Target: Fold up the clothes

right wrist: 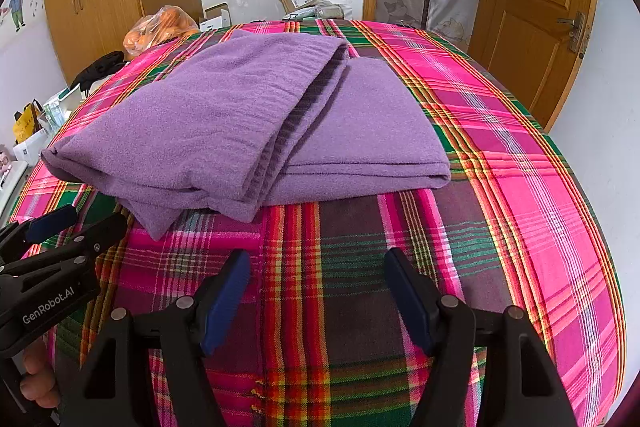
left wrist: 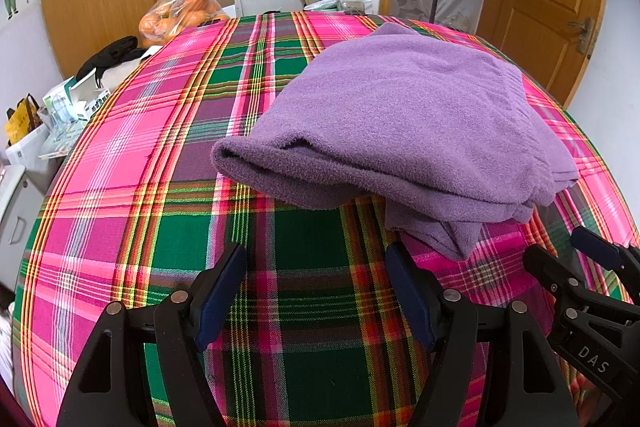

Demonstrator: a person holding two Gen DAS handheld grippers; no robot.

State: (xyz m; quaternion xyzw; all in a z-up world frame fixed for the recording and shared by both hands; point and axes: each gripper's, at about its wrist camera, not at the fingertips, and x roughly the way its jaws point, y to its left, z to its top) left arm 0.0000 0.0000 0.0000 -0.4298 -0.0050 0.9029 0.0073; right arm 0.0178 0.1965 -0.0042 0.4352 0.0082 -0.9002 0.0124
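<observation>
Both grippers hang with fingers spread wide and nothing between them: the left gripper (left wrist: 316, 291) and the right gripper (right wrist: 318, 293) sit side by side over bare plaid cloth (right wrist: 520, 155), low at the near edge. Just ahead of the fingertips, to the right of the left tool and to the left of the right one, lies the purple garment (right wrist: 208, 123), a fleecy piece already doubled over in several layers on the cloth.

From the right wrist view the layers show clearly: an upper fold lies over a flatter lower panel (right wrist: 360, 131), with a dark seam of shadow between. One loose corner (right wrist: 156, 223) sticks out toward the tools, nearest the left gripper.

I judge it soft, limp and fairly light, thick enough to bunch, and grippy rather than slick, so it should drape and sag when lifted and drag on the plaid beneath. Good holds look like the near loose corner and the rolled near edge (left wrist: 256, 163), pinching through all layers so none slips free. Whether further folds are wanted or this stack is the finished shape, the views do not settle.
</observation>
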